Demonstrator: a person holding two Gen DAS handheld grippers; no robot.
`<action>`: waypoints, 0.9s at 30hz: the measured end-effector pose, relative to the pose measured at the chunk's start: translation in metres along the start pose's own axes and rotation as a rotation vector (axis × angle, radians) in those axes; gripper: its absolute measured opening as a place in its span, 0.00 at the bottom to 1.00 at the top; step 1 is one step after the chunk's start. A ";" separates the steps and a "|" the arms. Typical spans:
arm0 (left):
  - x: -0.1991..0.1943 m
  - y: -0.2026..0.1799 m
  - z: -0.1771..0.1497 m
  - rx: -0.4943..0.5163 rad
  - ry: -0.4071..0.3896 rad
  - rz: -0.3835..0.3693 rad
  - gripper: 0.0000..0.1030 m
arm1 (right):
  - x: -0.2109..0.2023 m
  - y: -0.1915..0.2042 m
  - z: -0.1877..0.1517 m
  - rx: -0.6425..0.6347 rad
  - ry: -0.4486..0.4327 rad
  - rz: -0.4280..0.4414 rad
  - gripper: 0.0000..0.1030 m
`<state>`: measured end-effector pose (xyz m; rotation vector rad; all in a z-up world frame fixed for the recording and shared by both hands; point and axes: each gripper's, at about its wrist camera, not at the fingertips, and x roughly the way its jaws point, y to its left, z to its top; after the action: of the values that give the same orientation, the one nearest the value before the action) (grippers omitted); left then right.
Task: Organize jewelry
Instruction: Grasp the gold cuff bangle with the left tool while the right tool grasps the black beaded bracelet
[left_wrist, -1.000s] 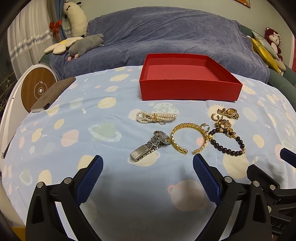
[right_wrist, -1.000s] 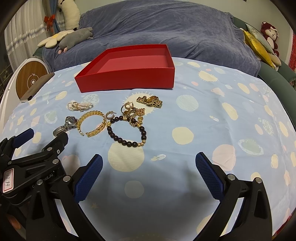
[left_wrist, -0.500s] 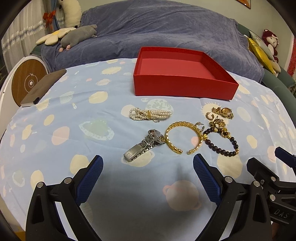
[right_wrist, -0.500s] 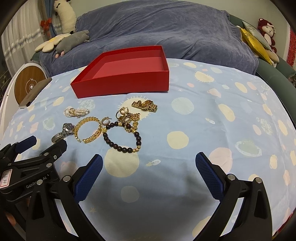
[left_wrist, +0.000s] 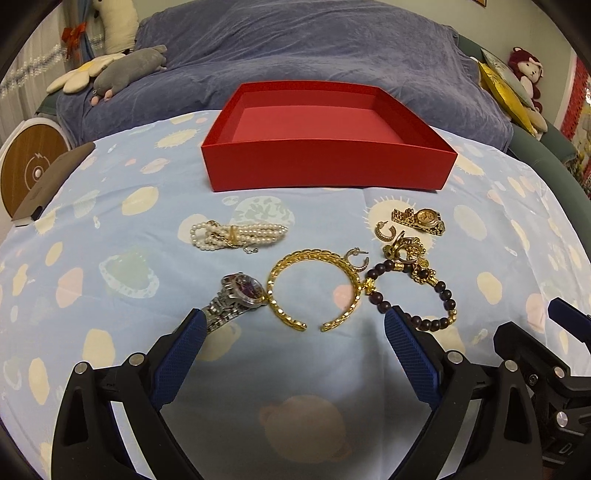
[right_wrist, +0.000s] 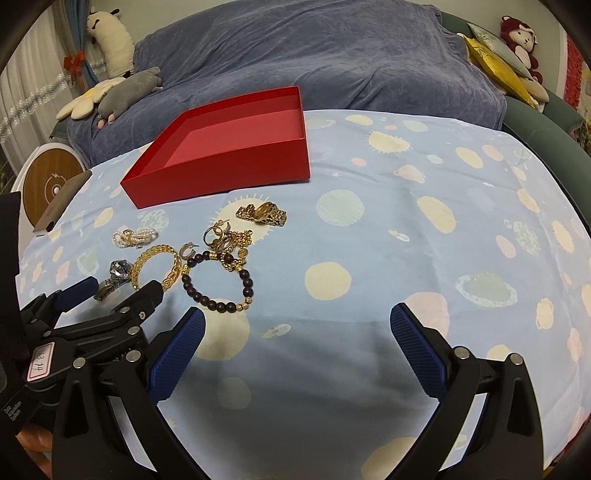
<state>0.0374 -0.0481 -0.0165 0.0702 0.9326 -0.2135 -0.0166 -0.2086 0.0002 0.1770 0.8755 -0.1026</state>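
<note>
An empty red box stands at the back of the table. In front of it lie a pearl bracelet, a silver watch, a gold cuff bangle, a dark bead bracelet, a gold watch and a heap of gold earrings and chain. My left gripper is open, just short of the bangle, with its left finger over the silver watch's strap. My right gripper is open and empty, right of the bead bracelet.
The table wears a blue cloth with planet prints. A brown phone lies at its left edge. Behind is a sofa under a blue blanket with plush toys and cushions.
Both grippers have moved forward toward the jewelry. The left gripper now reaches the silver watch and the gold bangle. Nothing has been picked up.
</note>
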 end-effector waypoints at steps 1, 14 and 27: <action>0.003 -0.002 0.001 0.003 0.006 -0.001 0.82 | 0.001 -0.001 0.000 0.004 0.003 0.001 0.95; 0.017 -0.009 0.006 0.023 -0.012 0.022 0.55 | 0.001 -0.007 0.001 0.005 0.006 0.008 0.95; -0.013 0.010 0.014 -0.038 -0.043 -0.043 0.54 | 0.001 -0.002 0.002 -0.011 0.000 0.015 0.95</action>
<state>0.0425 -0.0386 0.0021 0.0106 0.8959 -0.2366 -0.0150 -0.2106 0.0008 0.1731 0.8739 -0.0835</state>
